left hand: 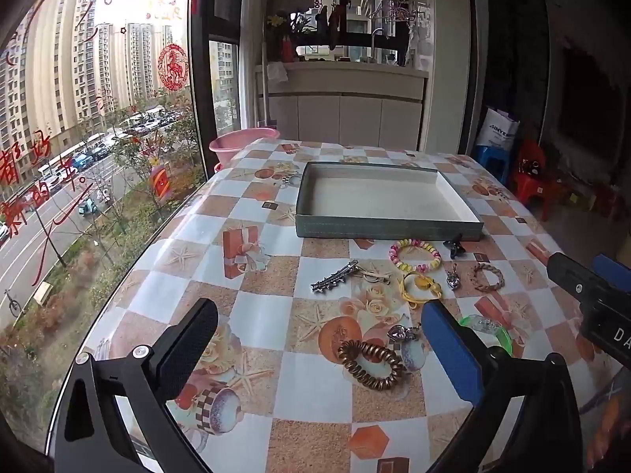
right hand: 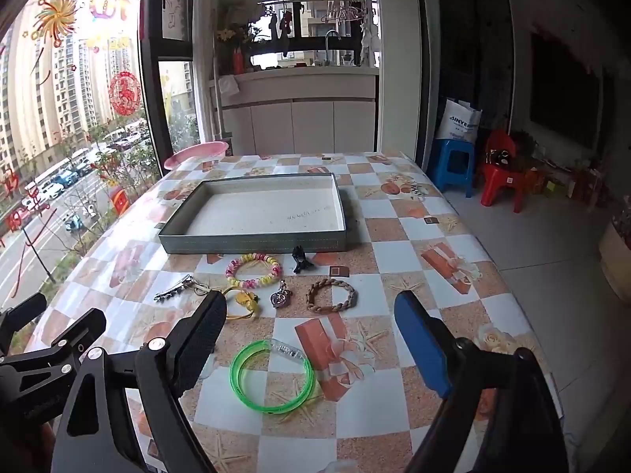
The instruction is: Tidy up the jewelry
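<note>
A shallow grey tray (left hand: 386, 230) (right hand: 252, 242) with a white inside stands empty mid-table. In front of it lie a pink-yellow bead bracelet (left hand: 415, 255) (right hand: 254, 270), a black clip (left hand: 453, 245) (right hand: 301, 260), a silver hair clip (left hand: 335, 278) (right hand: 173, 291), a yellow cord piece (left hand: 420, 285) (right hand: 244, 299), a silver charm (left hand: 452, 279) (right hand: 280, 297), a brown braided bracelet (left hand: 489, 276) (right hand: 331, 295), a bronze spiral hair tie (left hand: 370, 364) and a green bangle (right hand: 272, 374) (left hand: 489, 329). My left gripper (left hand: 319, 339) is open above the hair tie. My right gripper (right hand: 311, 327) is open above the bangle.
The table (left hand: 260, 315) has a checked patterned cloth. A large window (left hand: 79, 138) runs along its left edge. A pink basin (left hand: 242, 144) sits beyond the far left corner. Blue and red stools (right hand: 477, 173) stand on the floor at right.
</note>
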